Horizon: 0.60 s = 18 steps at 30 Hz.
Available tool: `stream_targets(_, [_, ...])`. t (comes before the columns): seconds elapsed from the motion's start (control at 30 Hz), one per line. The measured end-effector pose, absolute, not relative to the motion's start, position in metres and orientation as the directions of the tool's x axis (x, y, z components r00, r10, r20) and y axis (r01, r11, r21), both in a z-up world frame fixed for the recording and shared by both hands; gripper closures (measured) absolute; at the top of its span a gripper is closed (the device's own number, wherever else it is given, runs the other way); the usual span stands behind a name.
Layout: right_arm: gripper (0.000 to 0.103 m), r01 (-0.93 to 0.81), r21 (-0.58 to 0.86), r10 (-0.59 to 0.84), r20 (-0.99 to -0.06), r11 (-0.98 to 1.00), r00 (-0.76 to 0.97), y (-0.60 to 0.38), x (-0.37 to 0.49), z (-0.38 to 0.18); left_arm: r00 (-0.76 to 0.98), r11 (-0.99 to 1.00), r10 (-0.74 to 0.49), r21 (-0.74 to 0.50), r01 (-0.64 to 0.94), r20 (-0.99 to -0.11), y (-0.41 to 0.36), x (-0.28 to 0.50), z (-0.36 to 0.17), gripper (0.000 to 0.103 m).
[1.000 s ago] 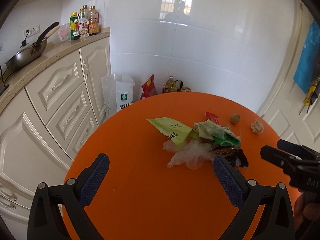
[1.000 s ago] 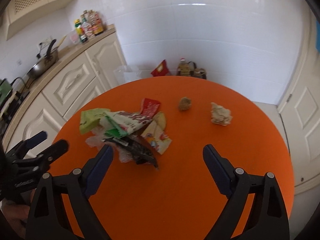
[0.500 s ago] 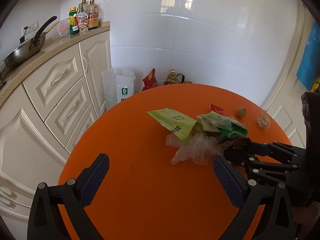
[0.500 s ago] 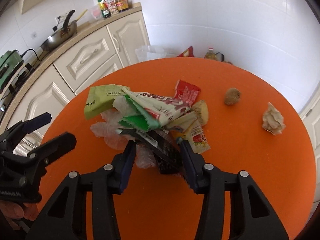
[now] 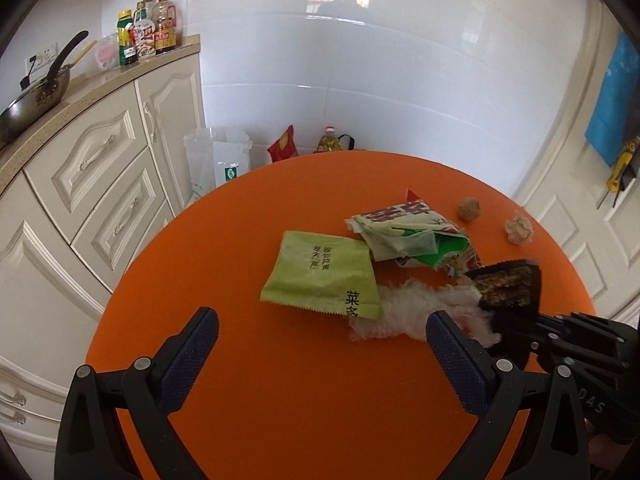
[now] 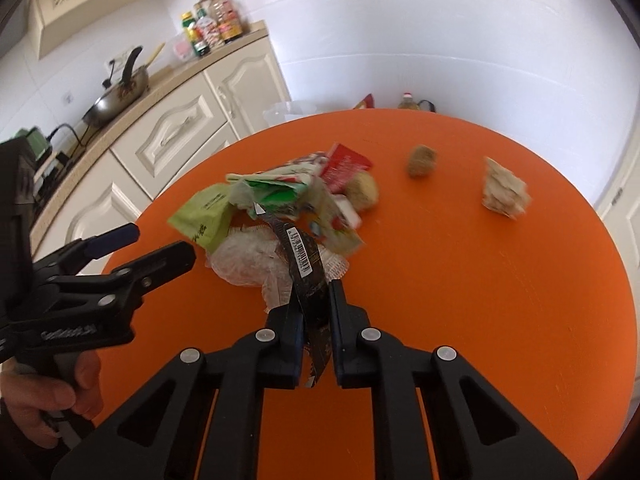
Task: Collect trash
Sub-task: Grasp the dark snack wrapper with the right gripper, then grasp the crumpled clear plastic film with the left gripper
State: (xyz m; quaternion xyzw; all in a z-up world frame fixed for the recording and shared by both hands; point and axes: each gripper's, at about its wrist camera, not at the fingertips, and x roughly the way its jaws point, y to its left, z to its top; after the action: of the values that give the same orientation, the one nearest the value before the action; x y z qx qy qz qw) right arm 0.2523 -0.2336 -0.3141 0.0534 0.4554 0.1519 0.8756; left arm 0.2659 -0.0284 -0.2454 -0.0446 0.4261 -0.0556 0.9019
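The round orange bench [image 6: 500,272] carries a heap of wrappers near its middle. The right gripper [image 6: 316,320] has its fingers pinching a black wrapper [image 6: 306,276] at the heap's near edge, beside clear crinkled plastic [image 6: 248,258]. The left gripper [image 5: 320,344] hovers with fingers spread wide, near a green packet [image 5: 320,276]. Two crumpled wads [image 6: 502,194] lie apart at far right.
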Motion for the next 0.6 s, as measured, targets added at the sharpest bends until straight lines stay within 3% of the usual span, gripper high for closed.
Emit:
stream_targets(0.23, [0.093,-0.161,0.275,0.318,-0.788,0.948,0.527,-0.258,0.234,-0.318,0.624,0.990,-0.141,-0.107,0.092,-0.769,-0.045,0.254,-0.250,0.001])
stream_targets(0.53, [0.089,-0.189,0.226,0.293,-0.793,0.956,0.534,-0.261,0.226,-0.311,0.604,0.989,-0.144,-0.089,0.120,-0.784,-0.060,0.236,-0.258,0.001])
stream_targets(0.57, [0.084,-0.193,0.228,0.297,-0.788,0.954,0.539,-0.261,0.228,-0.309,0.604,0.989,-0.144,-0.089,0.121,-0.784,-0.061,0.234,-0.258,0.001])
stream_targets(0.6, [0.072,-0.197,0.231,0.302,-0.785,0.953,0.542,-0.261,0.230,-0.308,0.603,0.989,-0.145,-0.089,0.122,-0.785,-0.061,0.234,-0.258,0.001])
